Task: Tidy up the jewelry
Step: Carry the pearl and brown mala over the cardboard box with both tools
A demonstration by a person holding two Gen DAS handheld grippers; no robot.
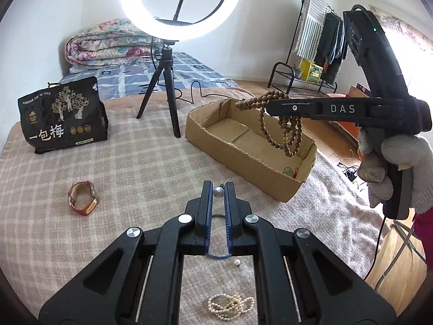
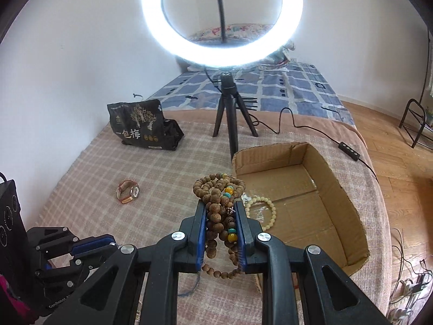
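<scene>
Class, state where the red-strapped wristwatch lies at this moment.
The red-strapped wristwatch lies on the checked blanket, on the left in the left wrist view, in front of the black snack bag and well apart from the cardboard box.

L wrist cam: behind claw, angled down | R: same; both share cardboard box (image 1: 251, 146), ring light (image 2: 222, 19)

The pearl strands (image 1: 230, 306) lie partly hidden behind the left tool's (image 1: 218, 189) frame.

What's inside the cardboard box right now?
Inside the cardboard box: a pale bead bracelet and a green-red item by the near wall. The wooden beads hide part of the floor.
</scene>
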